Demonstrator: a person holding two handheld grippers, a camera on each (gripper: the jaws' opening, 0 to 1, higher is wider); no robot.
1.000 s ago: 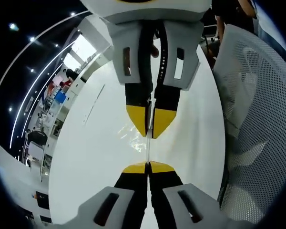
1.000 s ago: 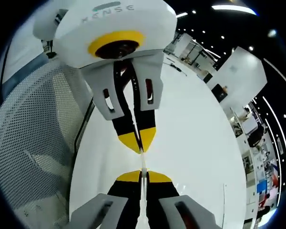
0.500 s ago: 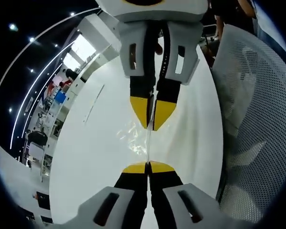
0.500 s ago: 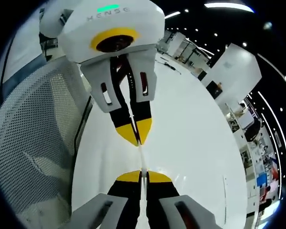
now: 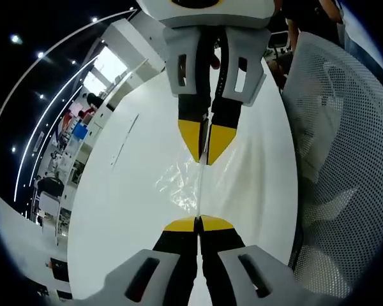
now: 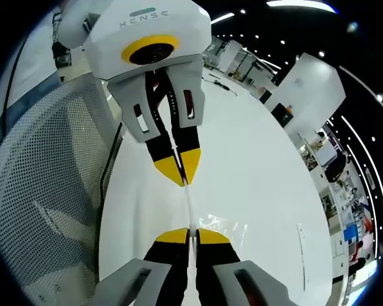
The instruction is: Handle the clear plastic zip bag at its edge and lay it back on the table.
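The clear plastic zip bag (image 5: 180,183) hangs crinkled over the white table (image 5: 124,217), its edge pulled taut between both grippers. My left gripper (image 5: 198,224) is shut on one end of that edge. Facing it from the top of the left gripper view, my right gripper (image 5: 206,157) is shut on the other end. In the right gripper view, my right gripper (image 6: 188,235) pinches the thin bag edge (image 6: 189,207), and my left gripper (image 6: 183,178) holds it from above. Glints of bag film (image 6: 225,223) show just right of the jaws.
A grey mesh chair back (image 5: 345,159) stands close along one side of the table, also visible as mesh chair (image 6: 45,197). The table top (image 6: 262,166) stretches away wide and bare. Desks and people lie far off in the hall.
The two grippers have drawn apart along the bag's edge, so a longer strip of edge spans between them. More of the crinkled film shows over the table.
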